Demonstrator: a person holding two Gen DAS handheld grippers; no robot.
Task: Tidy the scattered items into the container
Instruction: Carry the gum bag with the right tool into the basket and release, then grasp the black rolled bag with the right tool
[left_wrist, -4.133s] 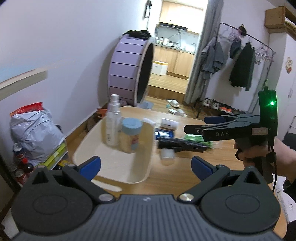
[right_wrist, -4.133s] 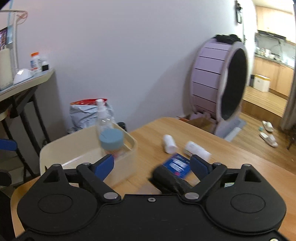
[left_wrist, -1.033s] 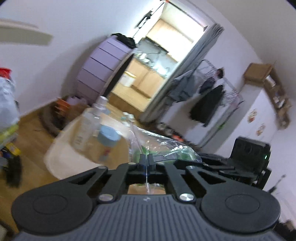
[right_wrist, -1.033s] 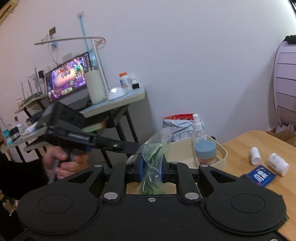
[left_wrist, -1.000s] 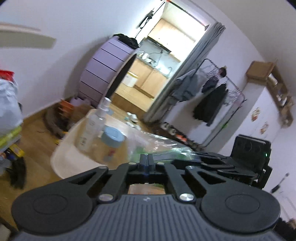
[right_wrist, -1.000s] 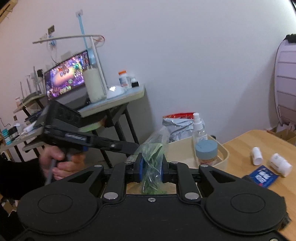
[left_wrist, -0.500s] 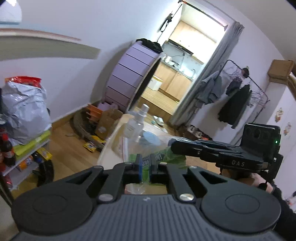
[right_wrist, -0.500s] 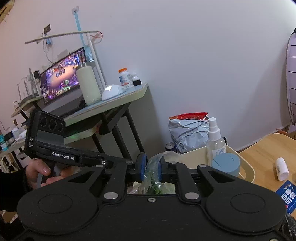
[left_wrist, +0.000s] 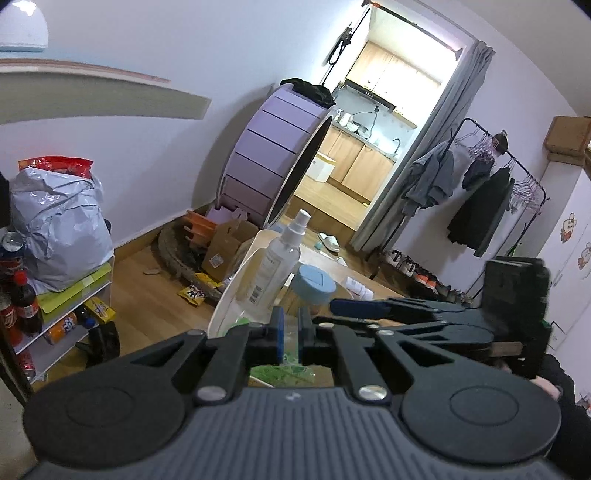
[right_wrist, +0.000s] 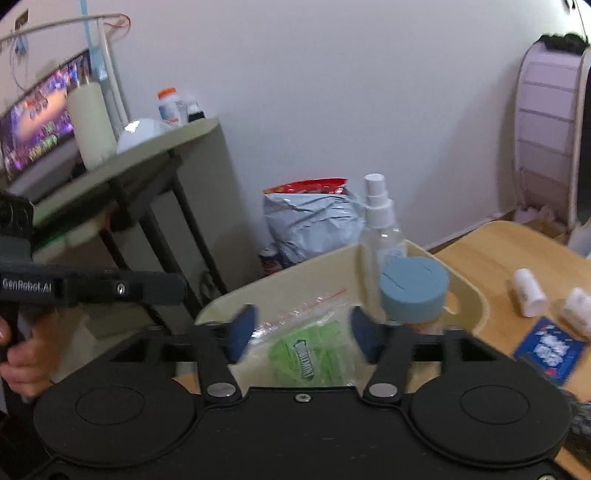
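Observation:
The clear zip bag of green pieces (right_wrist: 310, 350) hangs over the cream container (right_wrist: 469, 295). My right gripper (right_wrist: 303, 330) is opening, its blue pads apart on either side of the bag and off it. My left gripper (left_wrist: 290, 338) is shut on the bag's clear plastic (left_wrist: 290, 341); it comes in from the left in the right wrist view (right_wrist: 147, 288). A spray bottle (right_wrist: 380, 225) and a blue-lidded jar (right_wrist: 412, 288) stand in the container. On the wooden table (right_wrist: 517, 243) lie two small white bottles (right_wrist: 528, 291) and a blue packet (right_wrist: 546, 350).
A purple wheel (left_wrist: 273, 158) stands by the wall past the table. On the floor beside the container sit a grey bag (right_wrist: 310, 225) and a shelf of cans (left_wrist: 22, 302). A side desk (right_wrist: 147, 147) carries a monitor and bottles. A hand (right_wrist: 26, 354) holds the left gripper.
The right gripper's pads have spread off the bag they were clamping. Both grippers have come closer to the container, and the bag now hangs low over it.

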